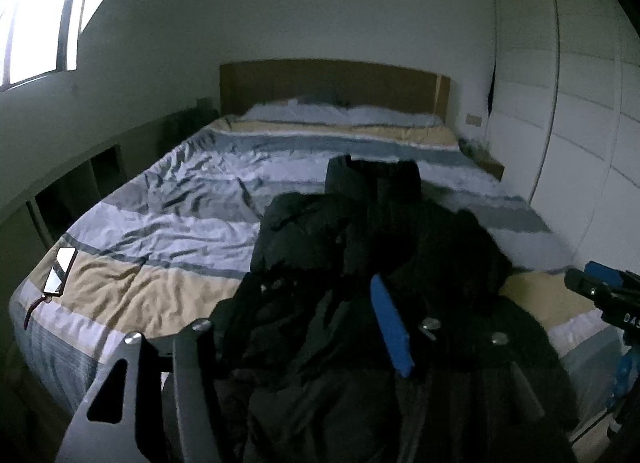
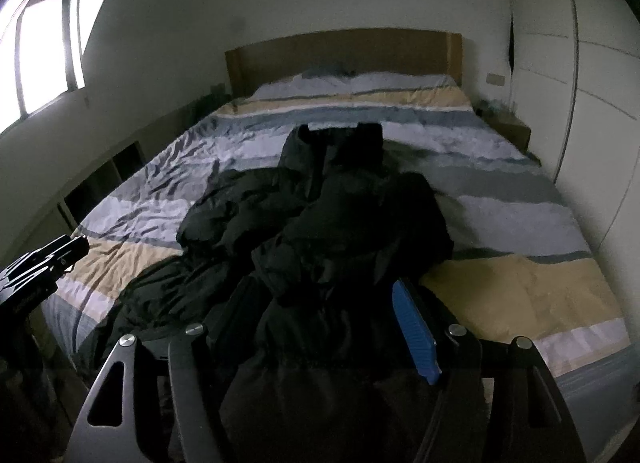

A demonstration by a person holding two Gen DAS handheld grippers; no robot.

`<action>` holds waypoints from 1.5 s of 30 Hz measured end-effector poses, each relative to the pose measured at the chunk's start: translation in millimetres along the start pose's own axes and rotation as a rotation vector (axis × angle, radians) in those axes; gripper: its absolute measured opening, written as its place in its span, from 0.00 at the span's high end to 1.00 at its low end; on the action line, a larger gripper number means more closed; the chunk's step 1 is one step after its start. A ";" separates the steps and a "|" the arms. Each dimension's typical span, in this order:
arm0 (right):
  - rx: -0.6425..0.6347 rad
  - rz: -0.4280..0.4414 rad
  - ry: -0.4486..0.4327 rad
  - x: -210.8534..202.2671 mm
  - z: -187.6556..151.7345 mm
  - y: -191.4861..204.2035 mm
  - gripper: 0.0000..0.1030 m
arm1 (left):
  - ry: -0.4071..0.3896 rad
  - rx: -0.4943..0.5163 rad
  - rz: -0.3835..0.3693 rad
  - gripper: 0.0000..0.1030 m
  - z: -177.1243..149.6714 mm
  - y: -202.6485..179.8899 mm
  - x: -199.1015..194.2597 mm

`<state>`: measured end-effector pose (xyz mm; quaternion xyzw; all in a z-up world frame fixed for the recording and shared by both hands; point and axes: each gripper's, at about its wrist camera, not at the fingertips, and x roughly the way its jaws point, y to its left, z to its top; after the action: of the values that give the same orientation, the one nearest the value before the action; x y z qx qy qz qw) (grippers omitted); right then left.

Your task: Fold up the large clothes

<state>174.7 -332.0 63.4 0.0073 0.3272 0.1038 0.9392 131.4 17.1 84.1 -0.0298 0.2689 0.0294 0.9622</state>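
A large black puffer jacket (image 1: 360, 231) lies crumpled on the striped bed (image 1: 168, 223), its collar toward the headboard and its near end spilling over the foot edge. My left gripper (image 1: 312, 283) hovers over that near end with jaws apart and black fabric filling the gap. Its blue pad (image 1: 392, 327) shows bare. My right gripper (image 2: 324, 283) stands the same way over the jacket (image 2: 320, 215), its blue pad (image 2: 414, 335) uncovered. Each gripper shows at the edge of the other's view: the right one (image 1: 592, 287) and the left one (image 2: 60, 255).
A phone (image 1: 60, 271) with a red cable lies on the bed's near left corner. A wooden headboard (image 1: 332, 83) and pillows are at the far end. White wardrobe doors (image 1: 580, 103) run along the right, with a low shelf unit (image 1: 80, 191) and a window (image 1: 36, 15) on the left.
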 end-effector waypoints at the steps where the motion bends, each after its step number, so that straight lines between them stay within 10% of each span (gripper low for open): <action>1: -0.002 -0.006 -0.010 -6.1 1.3 0.7 0.26 | -0.006 0.000 -0.002 0.45 0.8 0.1 -2.6; 26: 0.078 -0.027 -0.072 -5.1 24.3 -37.1 0.14 | -0.009 -0.063 0.100 0.43 64.1 69.0 44.7; 35: 0.081 -0.029 -0.065 95.0 60.8 -61.4 0.13 | 0.055 -0.015 0.059 0.43 84.9 63.4 183.1; 45: 0.052 0.006 -0.029 253.6 173.5 -102.6 0.13 | 0.140 -0.012 -0.032 0.43 202.4 49.8 405.3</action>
<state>495.0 -372.3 35.9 0.0340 0.3161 0.0982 0.9430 578.1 97.9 44.3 -0.0419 0.3347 0.0133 0.9413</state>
